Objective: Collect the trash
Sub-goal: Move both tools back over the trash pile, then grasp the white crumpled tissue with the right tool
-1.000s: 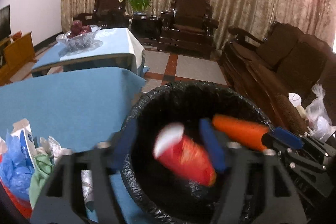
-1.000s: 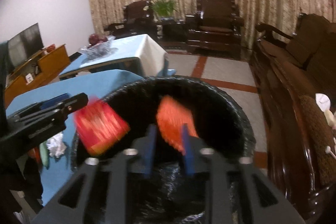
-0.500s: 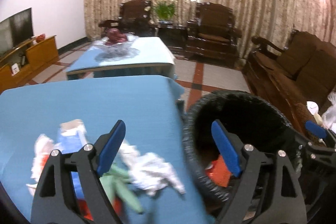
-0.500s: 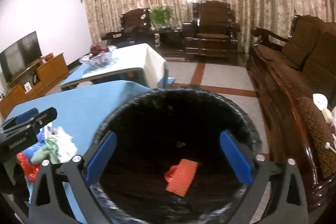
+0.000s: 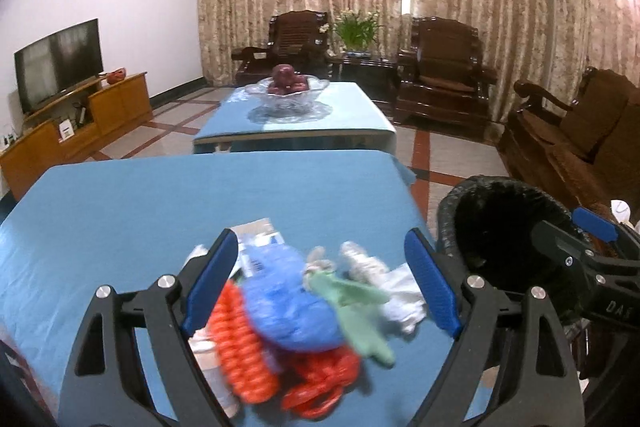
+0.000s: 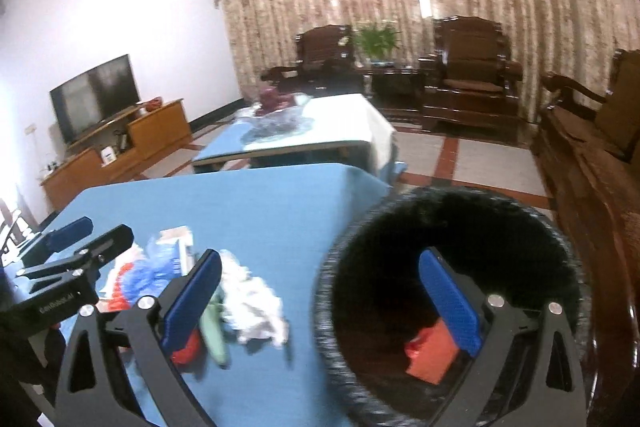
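Note:
A pile of trash lies on the blue table (image 5: 160, 211): a blue plastic bag (image 5: 292, 303), red mesh netting (image 5: 240, 351), a green scrap (image 5: 360, 311), crumpled white paper (image 5: 396, 291) and a small carton (image 5: 256, 239). My left gripper (image 5: 320, 287) is open and empty, straddling the pile from above. The black-lined trash bin (image 6: 452, 267) stands beside the table's right edge with red wrappers (image 6: 432, 351) inside. My right gripper (image 6: 324, 299) is open and empty over the bin's left rim. The pile also shows in the right wrist view (image 6: 252, 303).
A second blue table with a glass fruit bowl (image 5: 288, 95) stands behind. Dark wooden armchairs (image 5: 440, 67) and a sofa (image 5: 580, 147) line the back and right. A TV (image 5: 56, 67) on a wooden cabinet is at the left.
Both grippers opened and dropped the red wrappers into the bin. The left gripper then swung left to over the trash pile; the right shifted left toward the bin's rim.

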Demonstrator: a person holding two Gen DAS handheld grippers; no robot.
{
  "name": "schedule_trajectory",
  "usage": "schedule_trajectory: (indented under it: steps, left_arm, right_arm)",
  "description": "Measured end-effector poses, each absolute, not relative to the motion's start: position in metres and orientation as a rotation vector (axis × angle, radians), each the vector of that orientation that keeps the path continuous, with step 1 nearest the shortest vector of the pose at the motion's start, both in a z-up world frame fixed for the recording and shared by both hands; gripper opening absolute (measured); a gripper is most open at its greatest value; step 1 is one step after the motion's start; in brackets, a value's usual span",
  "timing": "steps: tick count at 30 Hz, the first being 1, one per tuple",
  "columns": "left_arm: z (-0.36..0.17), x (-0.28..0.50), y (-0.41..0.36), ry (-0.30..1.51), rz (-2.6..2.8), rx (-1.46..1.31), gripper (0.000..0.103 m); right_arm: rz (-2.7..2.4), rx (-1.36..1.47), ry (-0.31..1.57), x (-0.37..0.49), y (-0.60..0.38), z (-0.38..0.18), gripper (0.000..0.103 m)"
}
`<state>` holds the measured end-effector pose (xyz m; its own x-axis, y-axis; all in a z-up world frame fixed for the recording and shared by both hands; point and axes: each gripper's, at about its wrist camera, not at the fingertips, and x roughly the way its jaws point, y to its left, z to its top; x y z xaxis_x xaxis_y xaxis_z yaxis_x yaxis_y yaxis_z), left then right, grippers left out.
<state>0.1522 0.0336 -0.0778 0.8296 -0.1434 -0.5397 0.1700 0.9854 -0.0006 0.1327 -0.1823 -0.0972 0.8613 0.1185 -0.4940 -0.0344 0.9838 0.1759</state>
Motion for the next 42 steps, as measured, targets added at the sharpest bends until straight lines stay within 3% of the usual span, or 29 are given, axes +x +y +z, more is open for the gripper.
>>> schedule_trajectory:
  steps: [8,21,33,34,37,39,42]
  left_arm:
    - [-0.085,0.145,0.088,0.582,-0.085,0.017,0.083]
    - [-0.109,0.149,0.121,0.608,-0.035,-0.01,0.082]
    - [-0.124,0.153,0.113,0.624,-0.057,-0.014,0.082]
    - [-0.125,0.154,0.111,0.627,-0.06,-0.014,0.082]
    - [-0.129,0.155,0.106,0.632,-0.066,-0.01,0.082]
    - [-0.129,0.156,0.104,0.633,-0.07,-0.009,0.082]
    - [-0.13,0.156,0.098,0.633,-0.081,-0.007,0.082]
  right_arm:
    - [0.147,0.072,0.524,0.133,-0.132,-0.104,0.096]
    - [0.217,-0.008,0.62,0.158,-0.102,-0.148,0.061]
    - [0.231,-0.056,0.723,0.179,-0.103,-0.189,0.059]
    - [0.239,-0.064,0.732,0.18,-0.102,-0.191,0.055]
    - [0.267,-0.061,0.768,0.185,-0.103,-0.199,0.029]
    - [0.279,-0.05,0.78,0.186,-0.105,-0.202,0.006]
    - [0.277,-0.035,0.758,0.182,-0.112,-0.197,0.002]
